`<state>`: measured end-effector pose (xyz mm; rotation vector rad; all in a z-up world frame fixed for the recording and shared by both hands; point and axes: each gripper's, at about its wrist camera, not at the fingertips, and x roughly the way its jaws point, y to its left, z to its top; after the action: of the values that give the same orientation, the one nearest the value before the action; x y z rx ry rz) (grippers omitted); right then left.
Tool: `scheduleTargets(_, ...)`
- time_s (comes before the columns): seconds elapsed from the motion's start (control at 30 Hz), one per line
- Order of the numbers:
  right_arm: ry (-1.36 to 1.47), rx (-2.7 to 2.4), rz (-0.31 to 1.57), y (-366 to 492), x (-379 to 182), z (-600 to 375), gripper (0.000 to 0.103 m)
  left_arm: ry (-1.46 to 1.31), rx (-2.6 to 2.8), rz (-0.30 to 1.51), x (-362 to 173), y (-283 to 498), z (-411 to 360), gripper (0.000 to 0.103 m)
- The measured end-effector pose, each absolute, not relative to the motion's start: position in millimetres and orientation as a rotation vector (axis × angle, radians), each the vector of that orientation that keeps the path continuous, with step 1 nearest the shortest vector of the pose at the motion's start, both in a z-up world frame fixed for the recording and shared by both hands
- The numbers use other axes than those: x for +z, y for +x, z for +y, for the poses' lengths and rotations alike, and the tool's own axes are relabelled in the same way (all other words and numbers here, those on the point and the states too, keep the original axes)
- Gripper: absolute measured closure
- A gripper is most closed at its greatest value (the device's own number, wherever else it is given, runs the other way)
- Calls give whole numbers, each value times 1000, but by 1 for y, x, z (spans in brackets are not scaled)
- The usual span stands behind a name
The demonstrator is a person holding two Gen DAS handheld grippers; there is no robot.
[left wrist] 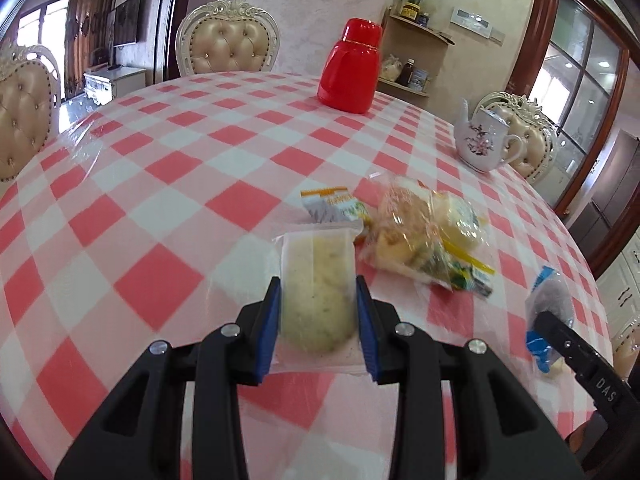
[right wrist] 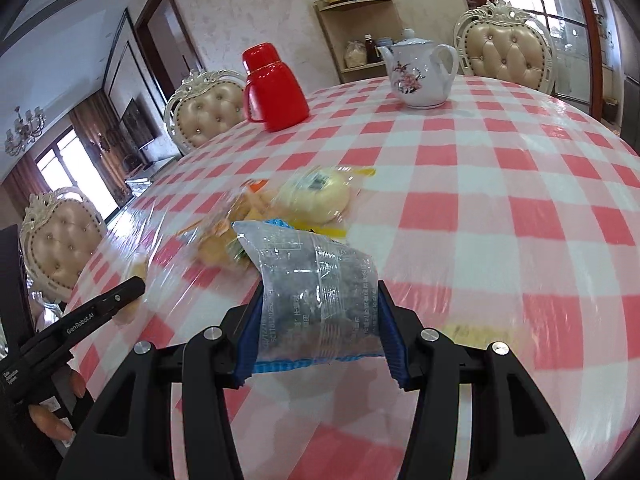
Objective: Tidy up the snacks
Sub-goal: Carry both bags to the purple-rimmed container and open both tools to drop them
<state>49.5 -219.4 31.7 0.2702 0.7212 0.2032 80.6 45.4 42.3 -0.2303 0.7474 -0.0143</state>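
My left gripper [left wrist: 317, 285] is shut on a frosted white packet with a pale round cookie [left wrist: 316, 280] and holds it just above the checked tablecloth. My right gripper [right wrist: 320, 292] is shut on a clear packet of dark snack with blue edges [right wrist: 316, 288], which also shows at the right of the left wrist view [left wrist: 550, 300]. A pile of wrapped snacks [left wrist: 424, 236] lies on the table just ahead: an orange-and-white sachet [left wrist: 334, 204], a bag of yellow and brown pieces, and a round pale bun [right wrist: 316, 196].
A red thermos jug [left wrist: 352, 66] stands at the far side of the round table [left wrist: 160, 168]. A white flowered teapot [left wrist: 482, 140] stands at the far right. Padded chairs [left wrist: 228, 40] ring the table. The left gripper's black body [right wrist: 80, 320] shows low left in the right wrist view.
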Motion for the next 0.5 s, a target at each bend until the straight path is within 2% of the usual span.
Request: scheduleTargets(0.5,283,216,708,-3,28,-203,52,-221,-73,702,38,16,31,67)
